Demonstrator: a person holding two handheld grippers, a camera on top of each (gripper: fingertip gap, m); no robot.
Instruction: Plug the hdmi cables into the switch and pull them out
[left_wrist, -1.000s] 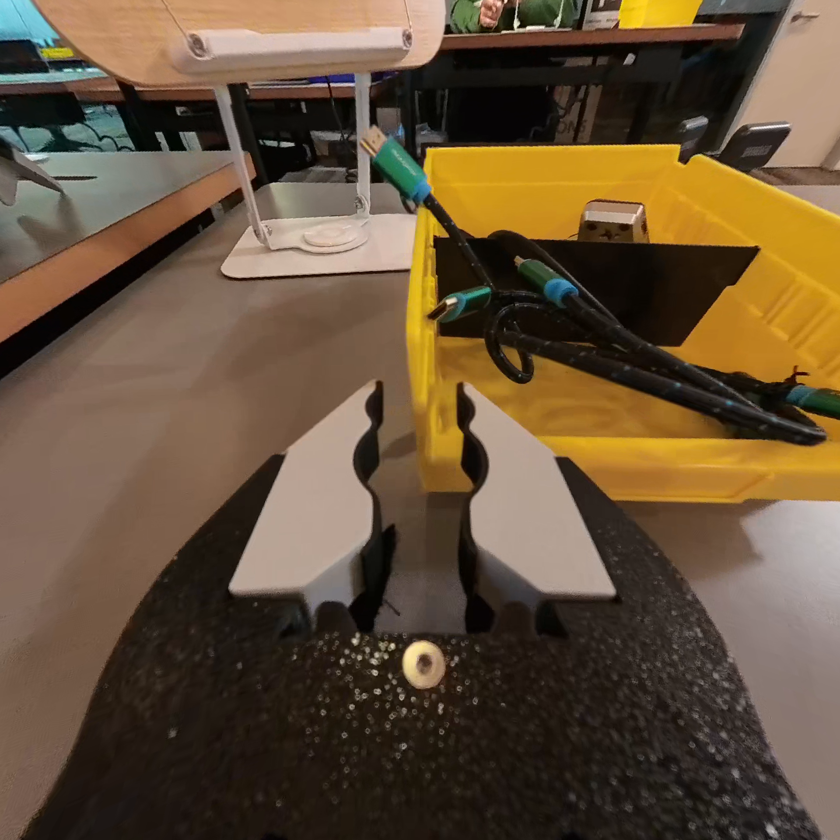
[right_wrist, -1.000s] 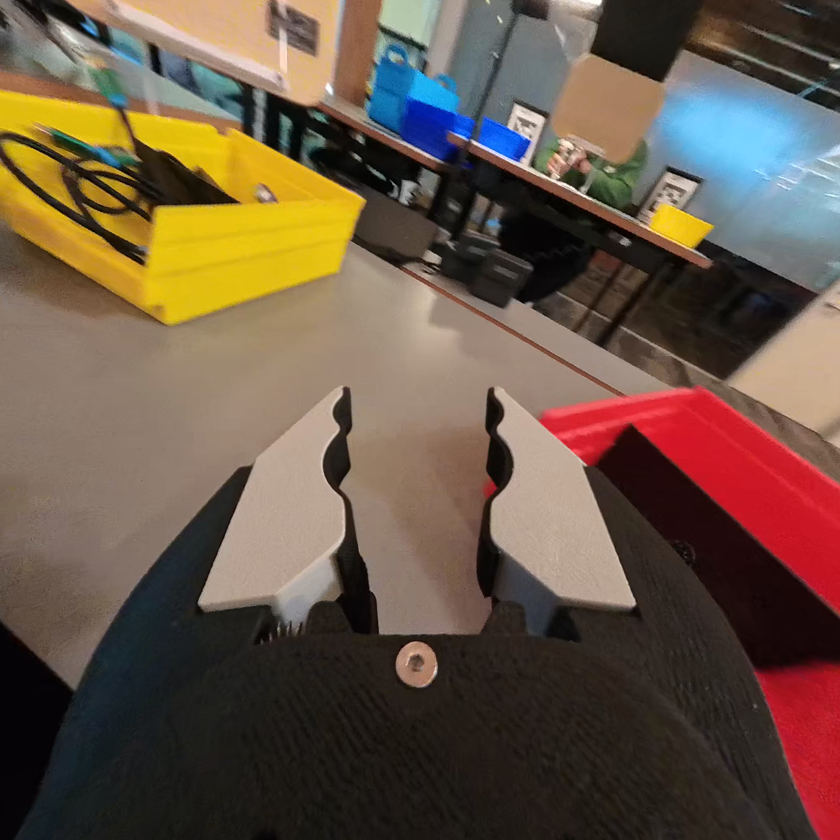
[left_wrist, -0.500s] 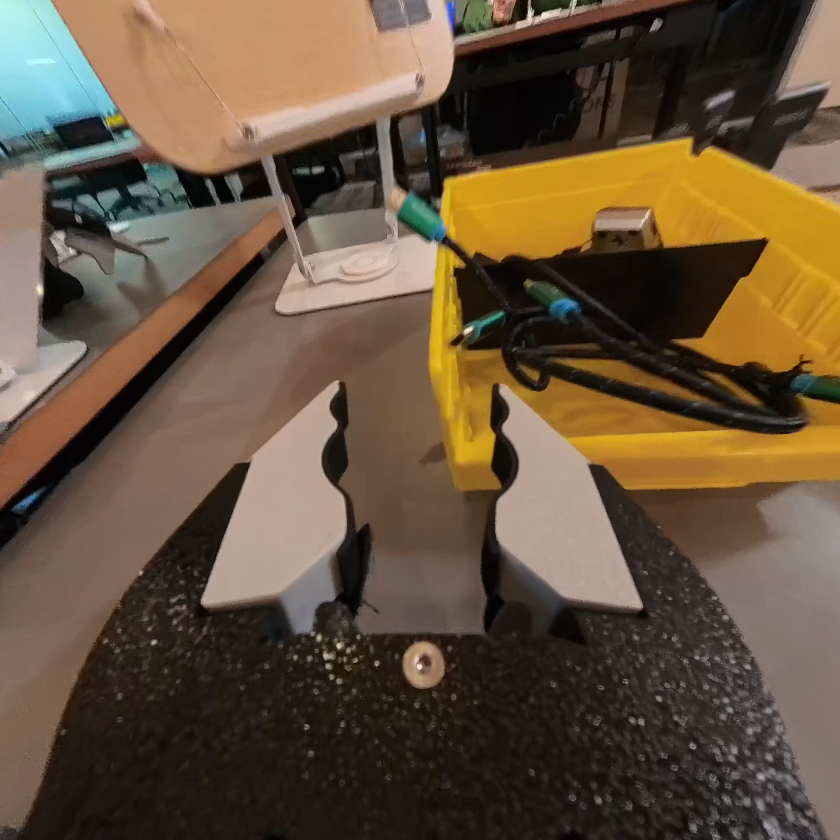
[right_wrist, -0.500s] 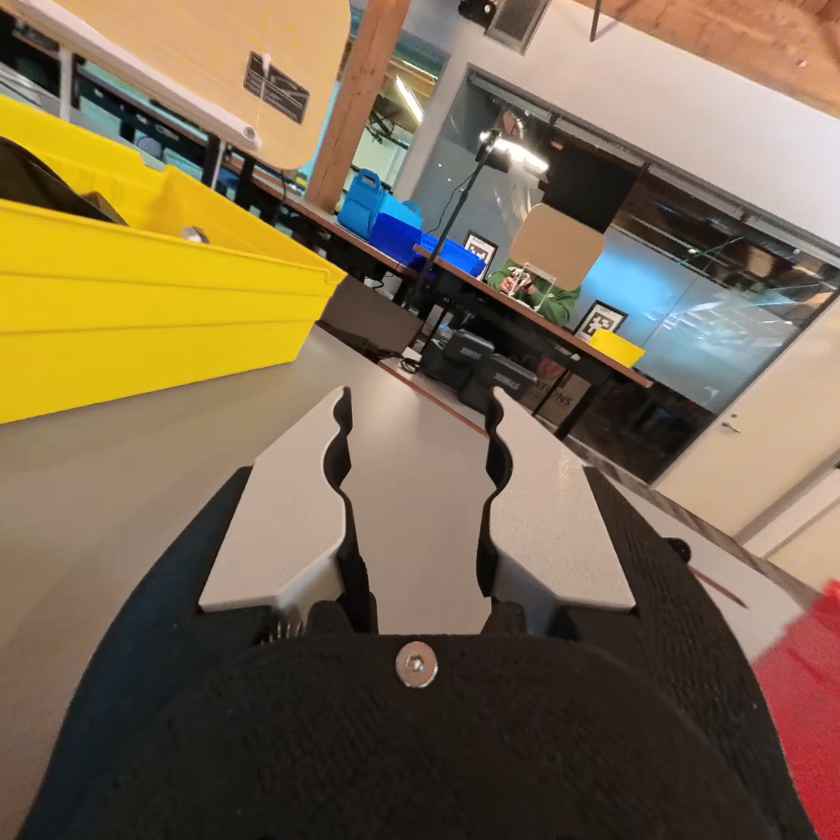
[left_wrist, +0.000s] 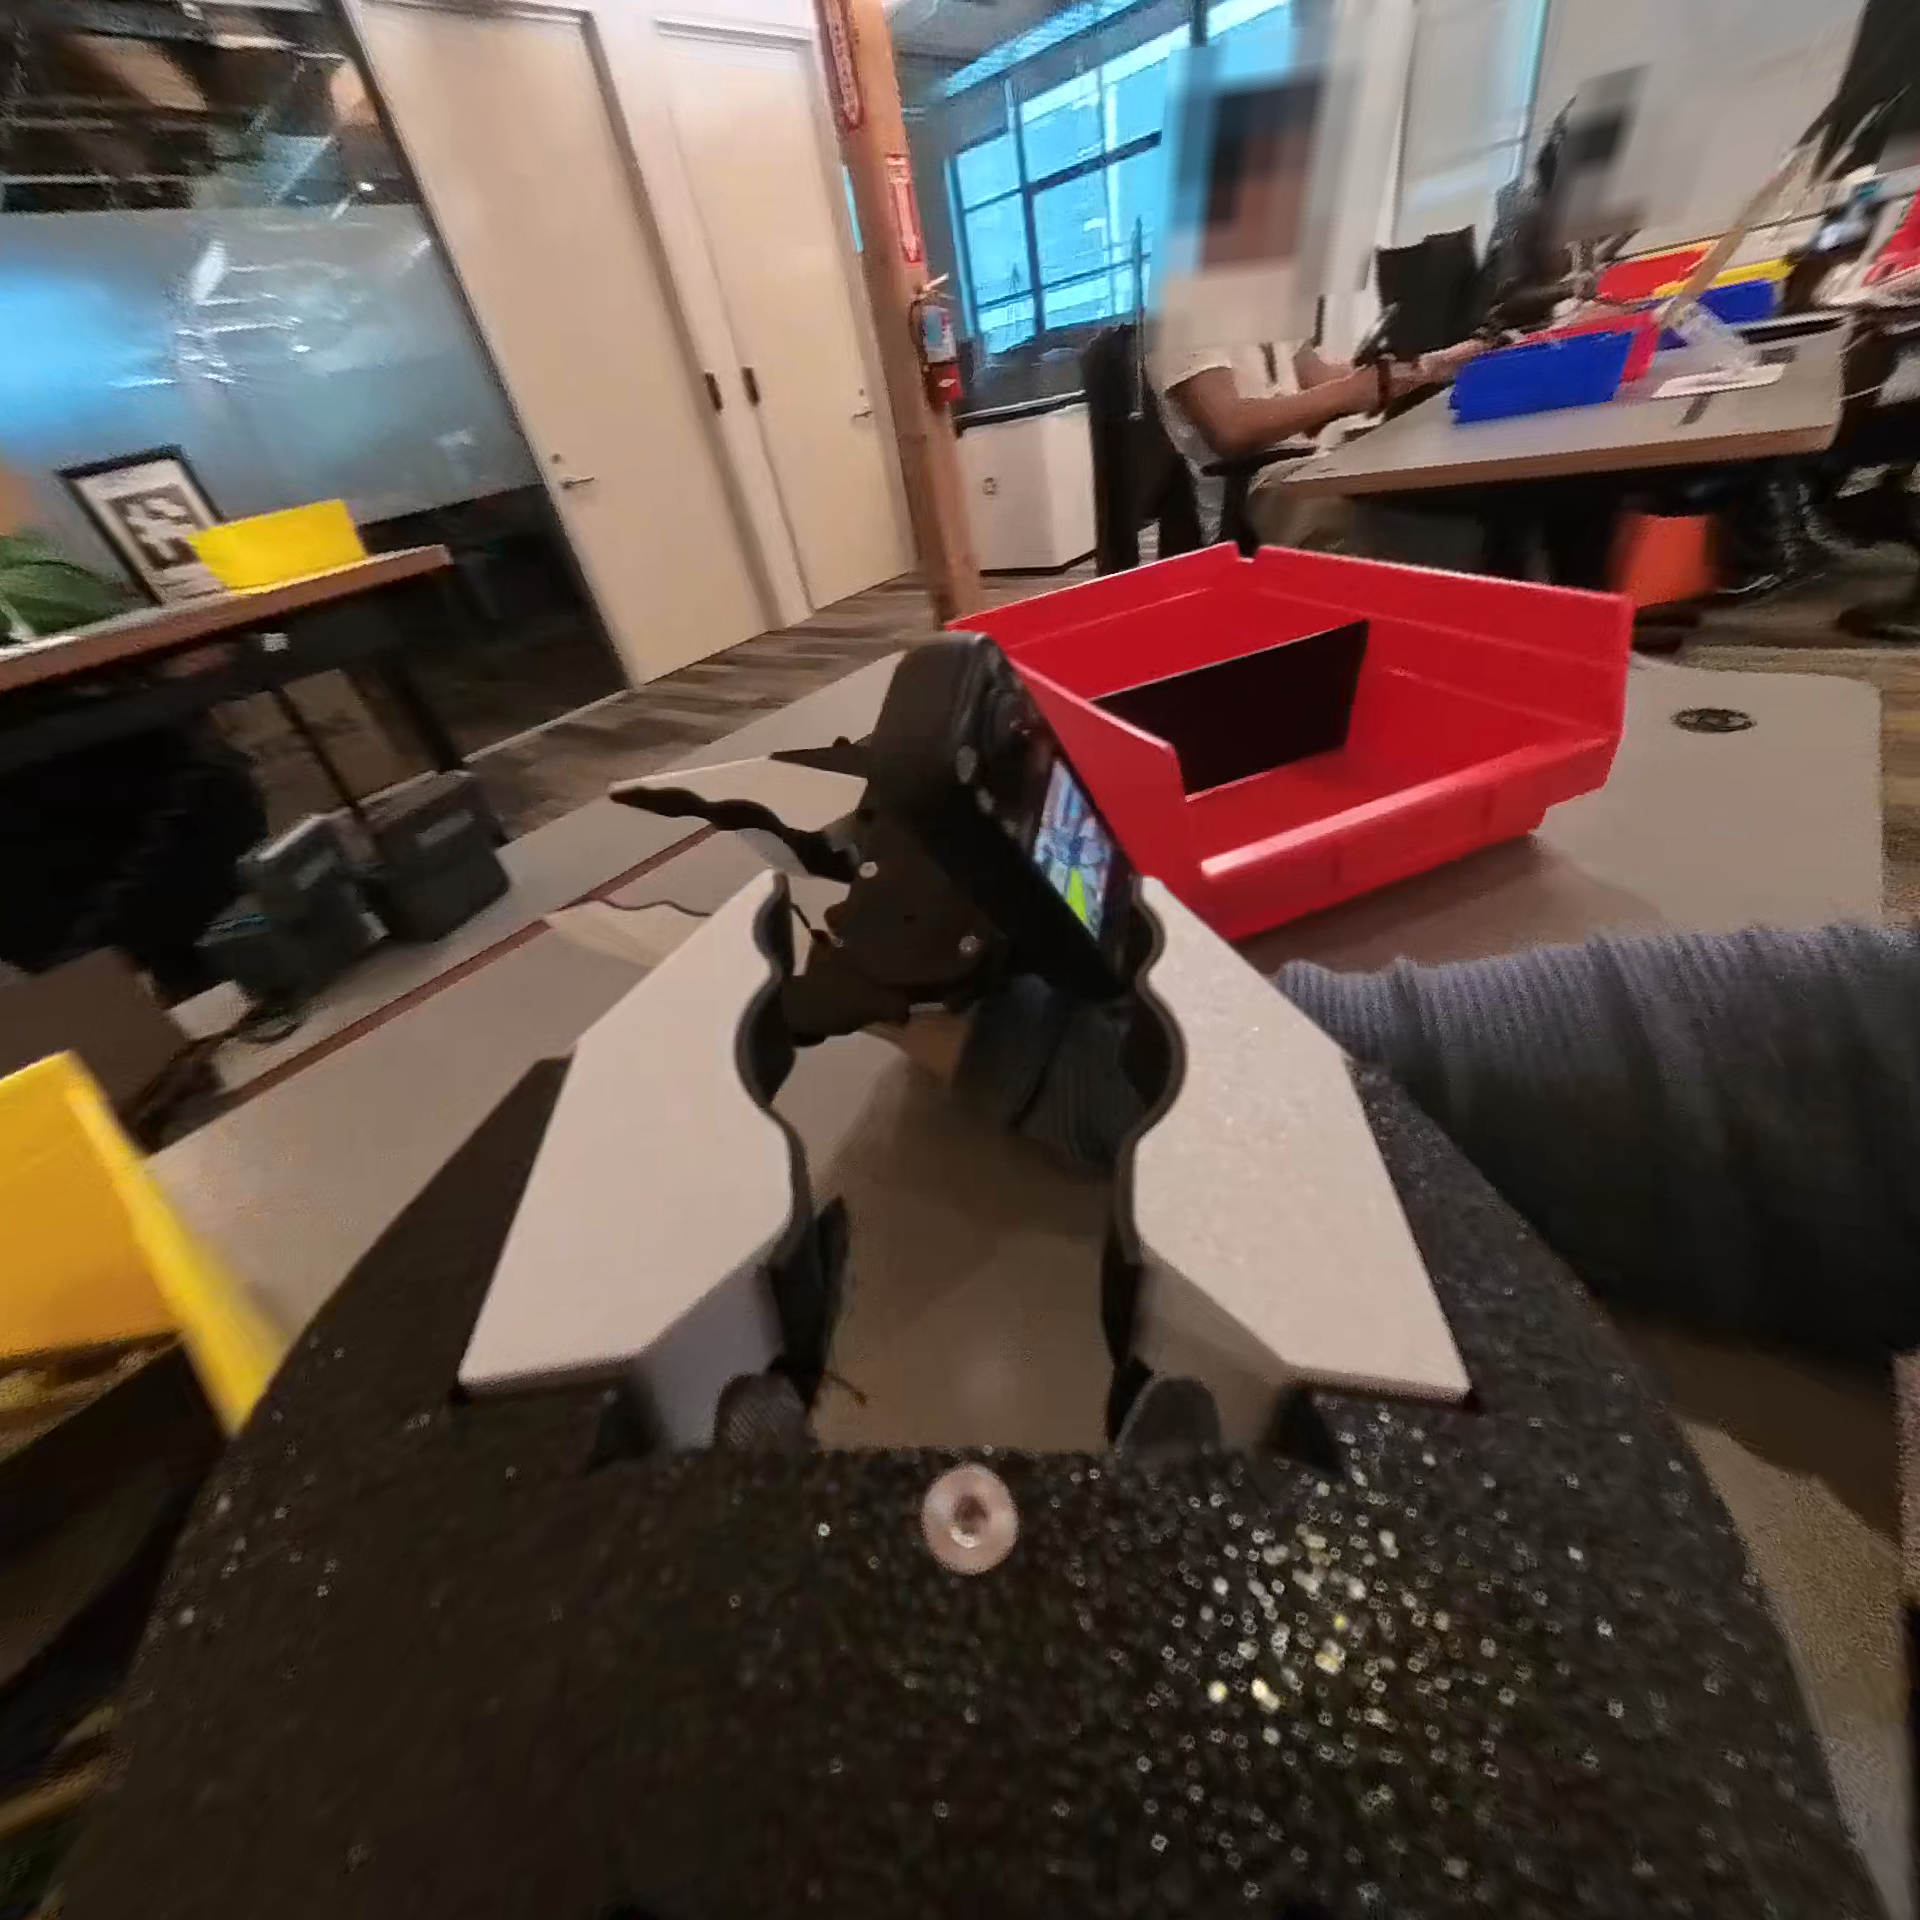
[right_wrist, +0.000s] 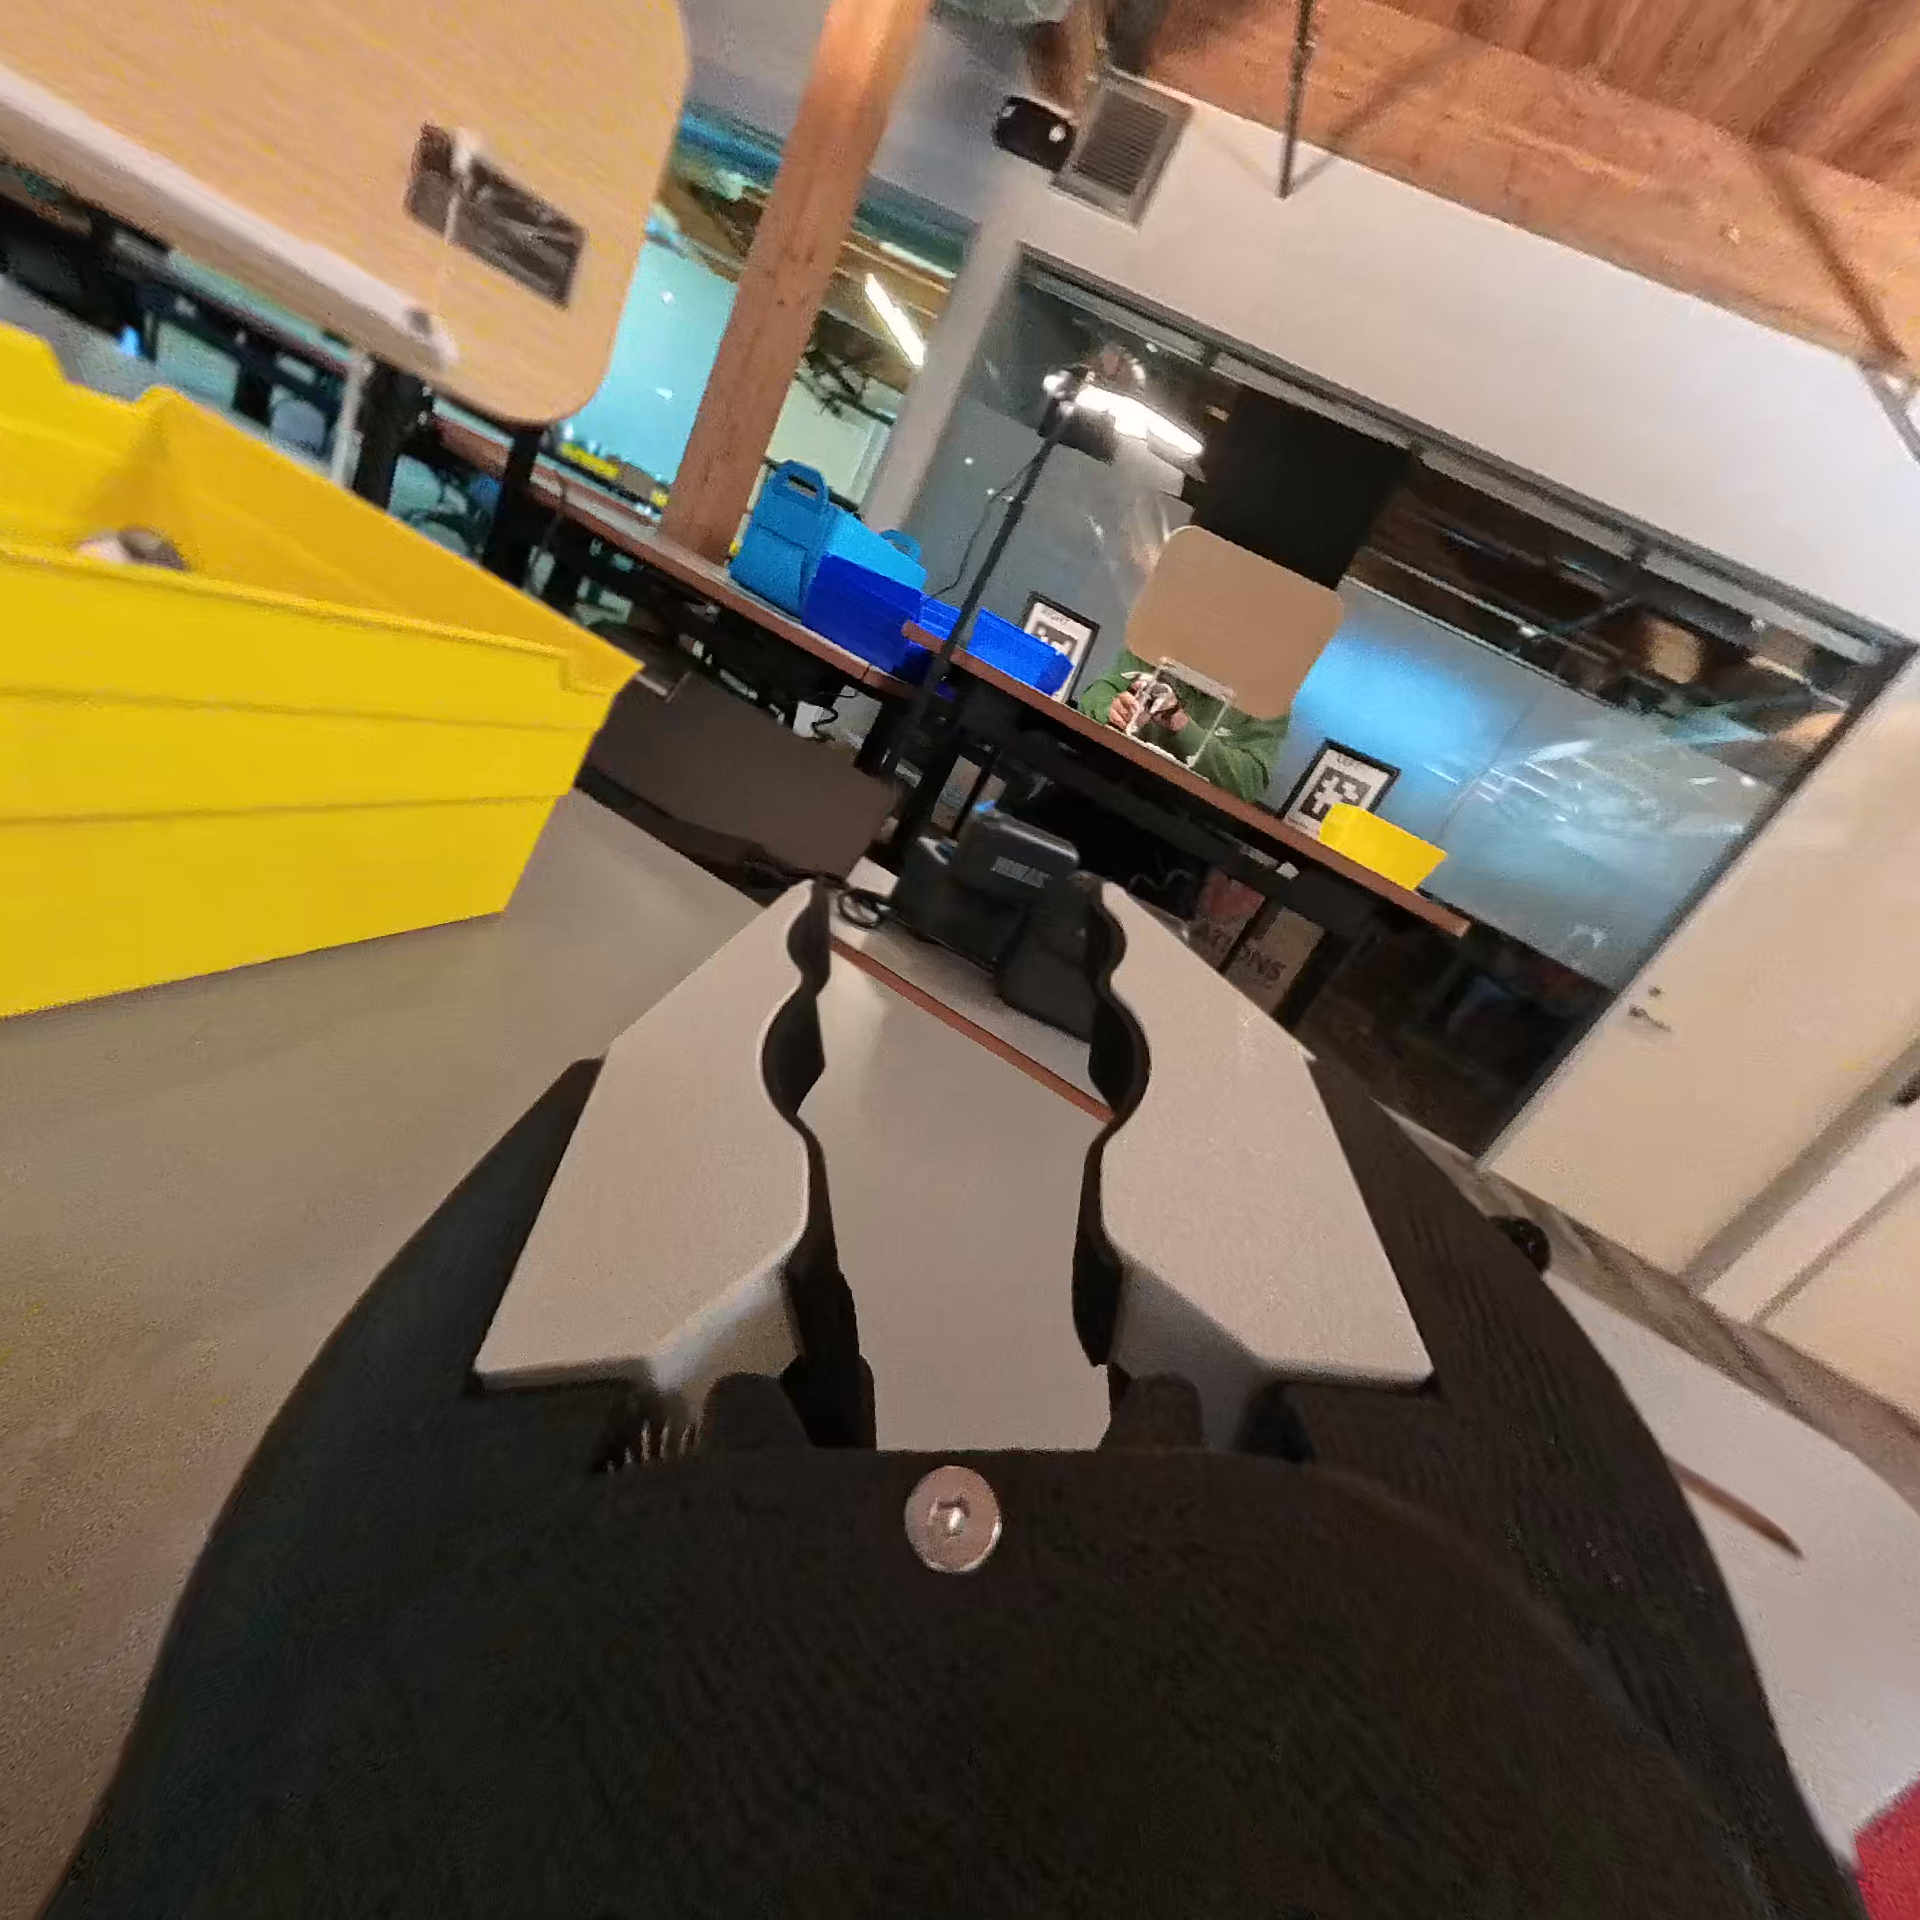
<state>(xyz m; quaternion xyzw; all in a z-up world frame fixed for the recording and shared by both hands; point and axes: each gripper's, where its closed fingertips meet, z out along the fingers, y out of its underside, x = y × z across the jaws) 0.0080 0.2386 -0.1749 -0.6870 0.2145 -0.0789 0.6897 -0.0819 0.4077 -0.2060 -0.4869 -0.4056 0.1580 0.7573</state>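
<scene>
My left gripper (left_wrist: 956, 935) is open and empty above the grey table. It faces my right gripper (left_wrist: 675, 802), which shows side-on with its black camera body (left_wrist: 997, 810). My right gripper (right_wrist: 956, 935) is open and empty, low over the table. The yellow bin (right_wrist: 260, 779) stands to its left. A small metal box (right_wrist: 135, 545), perhaps the switch, peeks over the bin's rim. The HDMI cables are hidden behind the bin wall. Only a blurred corner of the yellow bin (left_wrist: 94, 1226) shows in the left wrist view.
A red bin (left_wrist: 1351, 769) with a black divider stands on the table beyond the right gripper. A grey-blue sleeve (left_wrist: 1610, 1122) comes in from the right. A wooden board on a stand (right_wrist: 312, 156) hangs over the yellow bin. The table's far edge (right_wrist: 966, 1023) is close ahead. One gripper's finger ends stand about 20 cm off the other's.
The left wrist view has swung right, away from the yellow bin and cables, towards the red bin and the right gripper. The right gripper has tilted up a little. Both stay open.
</scene>
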